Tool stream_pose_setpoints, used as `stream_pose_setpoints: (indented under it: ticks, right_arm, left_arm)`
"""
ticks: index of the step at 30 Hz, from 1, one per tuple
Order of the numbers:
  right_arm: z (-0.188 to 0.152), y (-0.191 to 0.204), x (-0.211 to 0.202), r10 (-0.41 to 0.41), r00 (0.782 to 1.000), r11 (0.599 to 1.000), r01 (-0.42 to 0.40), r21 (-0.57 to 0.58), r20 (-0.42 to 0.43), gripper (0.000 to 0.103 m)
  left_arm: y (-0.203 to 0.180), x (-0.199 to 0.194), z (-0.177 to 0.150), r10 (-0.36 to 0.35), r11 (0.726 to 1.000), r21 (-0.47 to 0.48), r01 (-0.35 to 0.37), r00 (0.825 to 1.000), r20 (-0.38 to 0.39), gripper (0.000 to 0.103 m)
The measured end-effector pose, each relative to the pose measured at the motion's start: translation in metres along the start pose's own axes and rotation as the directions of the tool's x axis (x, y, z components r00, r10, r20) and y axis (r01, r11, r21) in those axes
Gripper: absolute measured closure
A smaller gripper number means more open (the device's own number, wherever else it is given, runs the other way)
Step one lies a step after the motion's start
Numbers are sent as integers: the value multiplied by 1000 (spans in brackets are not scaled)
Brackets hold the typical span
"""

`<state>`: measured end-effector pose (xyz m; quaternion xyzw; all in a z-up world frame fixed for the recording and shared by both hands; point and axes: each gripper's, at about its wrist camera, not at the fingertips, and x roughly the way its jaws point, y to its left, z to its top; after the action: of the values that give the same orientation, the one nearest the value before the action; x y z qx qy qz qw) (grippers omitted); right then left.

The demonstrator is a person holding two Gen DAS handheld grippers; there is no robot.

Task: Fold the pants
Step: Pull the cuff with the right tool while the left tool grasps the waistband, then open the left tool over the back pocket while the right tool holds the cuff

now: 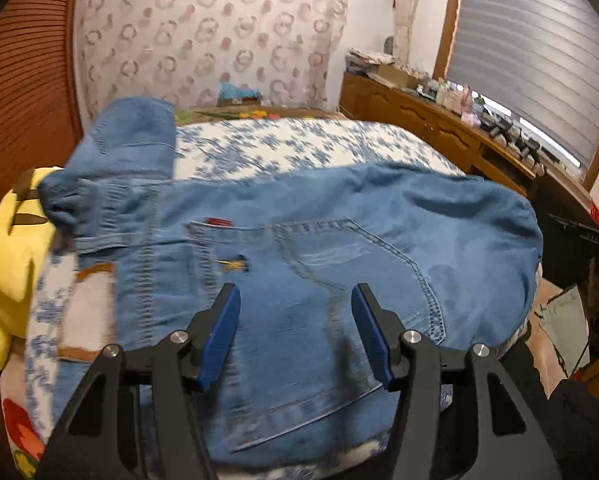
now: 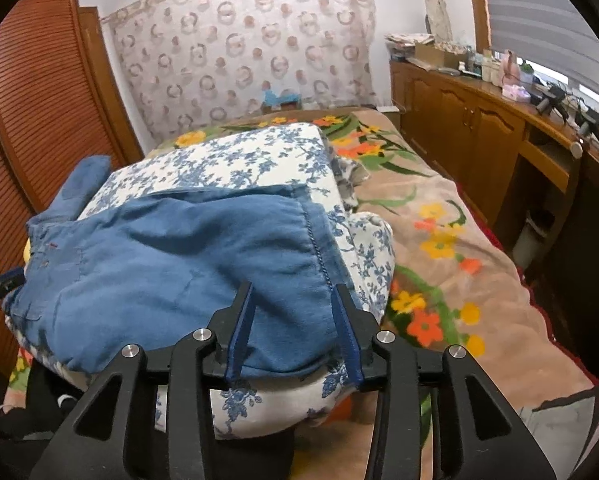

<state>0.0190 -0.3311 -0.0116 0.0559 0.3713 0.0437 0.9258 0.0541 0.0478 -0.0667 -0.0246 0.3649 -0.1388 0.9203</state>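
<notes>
Blue denim pants [image 1: 299,240] lie folded over on a white quilt with blue flowers [image 1: 299,144], waistband and pocket toward the left wrist camera. My left gripper [image 1: 296,292] hovers just above the pocket area, open, with nothing pinched between its blue pads. In the right wrist view the pants [image 2: 179,260] spread across the same quilt [image 2: 219,160]. My right gripper [image 2: 293,296] stands at their near right corner. Its jaws are apart and the denim edge lies loosely between them, not pressed.
A yellow plush toy [image 1: 11,248] sits left of the pants. The quilt rests on a bed with a flowered blanket [image 2: 439,220]. A wooden cabinet [image 2: 459,128] with clutter runs along the right under a window. A louvred wardrobe door [image 2: 39,100] stands left.
</notes>
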Motion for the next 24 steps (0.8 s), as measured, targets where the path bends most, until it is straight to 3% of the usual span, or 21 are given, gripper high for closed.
stream_pose_setpoints:
  ticks: [8, 21, 22, 24]
  right_arm:
    - [-5, -12, 11, -24, 1000, 999, 24, 36, -16, 54]
    - [-14, -26, 27, 4, 998, 996, 2, 87, -67, 53]
    - [-13, -26, 27, 4, 998, 996, 2, 86, -69, 53]
    - [-13, -25, 27, 5, 998, 997, 0, 79, -63, 64]
  left_arm:
    - [-18, 21, -7, 10, 999, 32, -8, 999, -50, 46]
    - [-19, 23, -15, 18, 1000, 5, -18, 999, -41, 45]
    - [-19, 23, -16, 17, 1000, 5, -17, 999, -37, 45]
    - [-19, 23, -15, 15, 1000, 1, -15, 999, -34, 45]
